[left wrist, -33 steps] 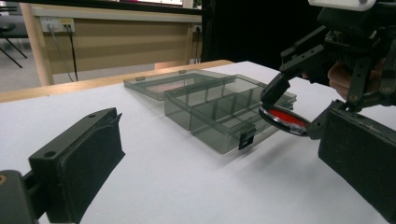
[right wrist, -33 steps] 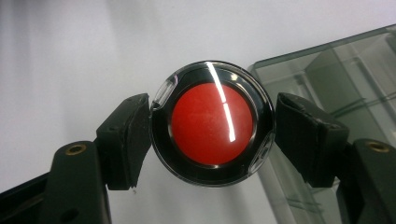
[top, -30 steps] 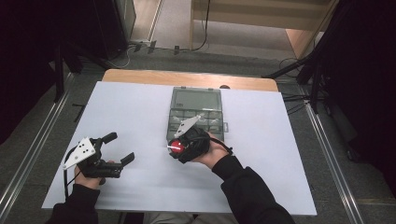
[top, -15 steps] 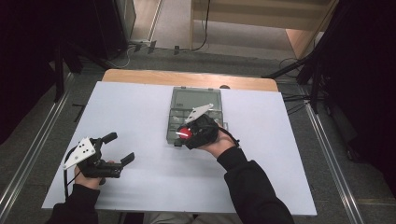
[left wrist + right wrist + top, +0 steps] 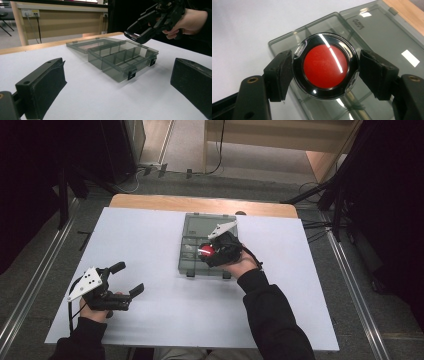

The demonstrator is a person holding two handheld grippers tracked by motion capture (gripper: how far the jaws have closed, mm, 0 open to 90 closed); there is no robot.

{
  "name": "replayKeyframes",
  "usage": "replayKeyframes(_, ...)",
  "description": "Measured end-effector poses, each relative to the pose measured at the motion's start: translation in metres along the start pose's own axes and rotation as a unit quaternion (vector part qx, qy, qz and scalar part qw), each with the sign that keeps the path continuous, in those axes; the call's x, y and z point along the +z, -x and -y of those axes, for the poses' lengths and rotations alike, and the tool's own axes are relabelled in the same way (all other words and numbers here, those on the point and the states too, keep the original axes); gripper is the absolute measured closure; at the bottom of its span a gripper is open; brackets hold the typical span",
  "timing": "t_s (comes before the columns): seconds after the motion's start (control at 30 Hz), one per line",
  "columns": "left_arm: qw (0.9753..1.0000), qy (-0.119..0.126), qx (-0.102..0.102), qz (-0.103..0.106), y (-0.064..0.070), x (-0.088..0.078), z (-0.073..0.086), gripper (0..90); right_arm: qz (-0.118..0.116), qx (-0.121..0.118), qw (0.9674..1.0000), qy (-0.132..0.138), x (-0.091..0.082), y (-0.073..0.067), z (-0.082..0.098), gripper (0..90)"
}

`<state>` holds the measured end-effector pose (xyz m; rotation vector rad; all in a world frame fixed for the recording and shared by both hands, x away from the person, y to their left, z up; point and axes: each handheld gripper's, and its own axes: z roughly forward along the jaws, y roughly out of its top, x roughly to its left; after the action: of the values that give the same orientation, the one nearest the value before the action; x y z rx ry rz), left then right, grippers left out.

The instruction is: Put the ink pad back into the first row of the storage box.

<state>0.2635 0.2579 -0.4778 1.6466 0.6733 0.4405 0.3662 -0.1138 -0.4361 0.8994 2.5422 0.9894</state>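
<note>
Disc [image 5: 325, 66], red-centred with a black rim, sits clamped between the right gripper [image 5: 216, 251] jaws, held over the open smoky box [image 5: 197, 232] mid-table. Left gripper [image 5: 127, 280] rests on the white tabletop [image 5: 150, 320], jaws wide apart, holding nothing.

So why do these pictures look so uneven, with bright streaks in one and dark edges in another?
Right gripper view: white glare streaks cross the shiny red disc and the clear box. High view: the white table is brightly lit, its surroundings nearly black. Left gripper view: the near jaws look soft, the box sharper.
</note>
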Motion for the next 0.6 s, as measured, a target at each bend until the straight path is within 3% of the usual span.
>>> replayKeyframes(0.6, 1.0, 0.0, 0.0, 0.001, 0.0, 0.0, 0.0, 0.0, 0.048, 0.041, 0.9978, -0.018, 0.013, 0.032, -0.002, 30.4)
